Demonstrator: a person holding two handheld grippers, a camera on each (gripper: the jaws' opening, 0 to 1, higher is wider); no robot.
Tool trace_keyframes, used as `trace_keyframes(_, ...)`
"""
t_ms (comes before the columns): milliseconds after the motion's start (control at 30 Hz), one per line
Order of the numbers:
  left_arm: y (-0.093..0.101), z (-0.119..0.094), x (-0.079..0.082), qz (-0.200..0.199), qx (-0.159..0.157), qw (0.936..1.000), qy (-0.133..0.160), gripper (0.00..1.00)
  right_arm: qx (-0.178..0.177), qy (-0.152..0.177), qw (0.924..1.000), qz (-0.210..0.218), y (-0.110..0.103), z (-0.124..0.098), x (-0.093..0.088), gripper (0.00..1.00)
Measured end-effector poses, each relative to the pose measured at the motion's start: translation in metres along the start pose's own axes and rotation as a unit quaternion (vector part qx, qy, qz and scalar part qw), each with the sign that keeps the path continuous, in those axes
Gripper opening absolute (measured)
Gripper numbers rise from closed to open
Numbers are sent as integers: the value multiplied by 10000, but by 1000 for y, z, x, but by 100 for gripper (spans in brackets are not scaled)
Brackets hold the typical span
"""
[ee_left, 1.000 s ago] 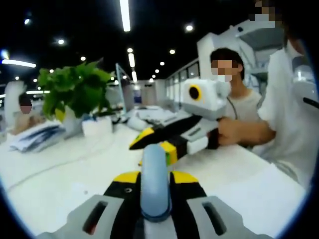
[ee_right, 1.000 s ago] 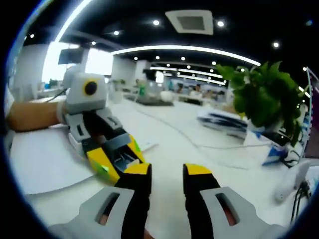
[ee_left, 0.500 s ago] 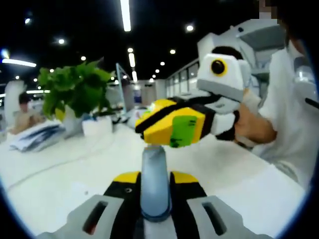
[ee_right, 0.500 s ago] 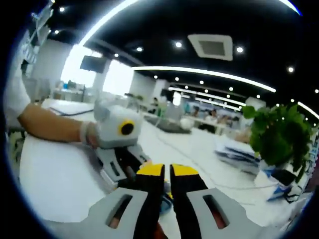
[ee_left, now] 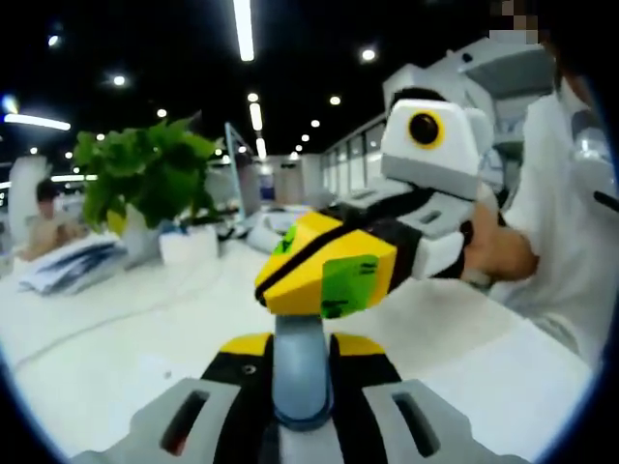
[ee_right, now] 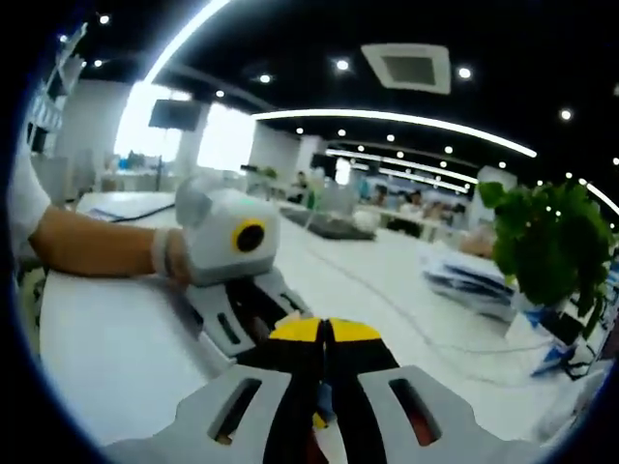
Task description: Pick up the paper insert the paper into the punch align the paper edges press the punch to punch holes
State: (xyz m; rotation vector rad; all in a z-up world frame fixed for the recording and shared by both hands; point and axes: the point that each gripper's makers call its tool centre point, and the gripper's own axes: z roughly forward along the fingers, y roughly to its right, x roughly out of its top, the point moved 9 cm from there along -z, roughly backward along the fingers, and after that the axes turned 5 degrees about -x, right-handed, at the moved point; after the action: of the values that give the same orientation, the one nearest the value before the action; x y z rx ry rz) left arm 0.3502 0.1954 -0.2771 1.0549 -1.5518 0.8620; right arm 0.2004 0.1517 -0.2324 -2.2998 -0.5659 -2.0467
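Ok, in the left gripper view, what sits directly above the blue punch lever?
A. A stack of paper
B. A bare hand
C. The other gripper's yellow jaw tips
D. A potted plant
C: the right gripper has its closed yellow tips right over the blue punch lever.

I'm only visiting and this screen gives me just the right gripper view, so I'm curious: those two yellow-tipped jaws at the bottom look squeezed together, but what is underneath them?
Observer: In the left gripper view, the right gripper has its shut yellow tips over the top end of a blue-grey rounded plastic lever and appears to rest on it.
Operator: Is anything else holding that lever?
Observer: Yes. The left gripper has the lever between its two jaws, which sit close against its sides.
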Motion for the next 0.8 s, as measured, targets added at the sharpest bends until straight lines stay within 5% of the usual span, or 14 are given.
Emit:
trace_keyframes(167,-7,0,0,-23,0,10000,-8,25,-126,174,9998,3,-2,-2,-2,5)
trace_keyframes(367,-11,0,0,-24,3,10000,-10,25,-197,5,9998,-63,-2,-2,0,4)
trace_keyframes(433,52,0,0,-17,6,10000,-18,25,-227,-165,9996,65,-1,-1,1,4)
trace_keyframes(467,61,1,1,82,53,10000,16,25,-251,-281,9992,153,-1,-1,1,4)
trace_keyframes(567,69,2,2,69,50,10000,11,25,-313,-578,9974,304,3,-1,-2,3)
trace_keyframes(733,68,-1,-1,22,37,10000,-37,25,-327,-399,9970,576,3,-5,-8,3)
trace_keyframes(800,70,0,0,20,55,10000,-40,25,-322,-406,9931,1057,7,-5,-13,3)
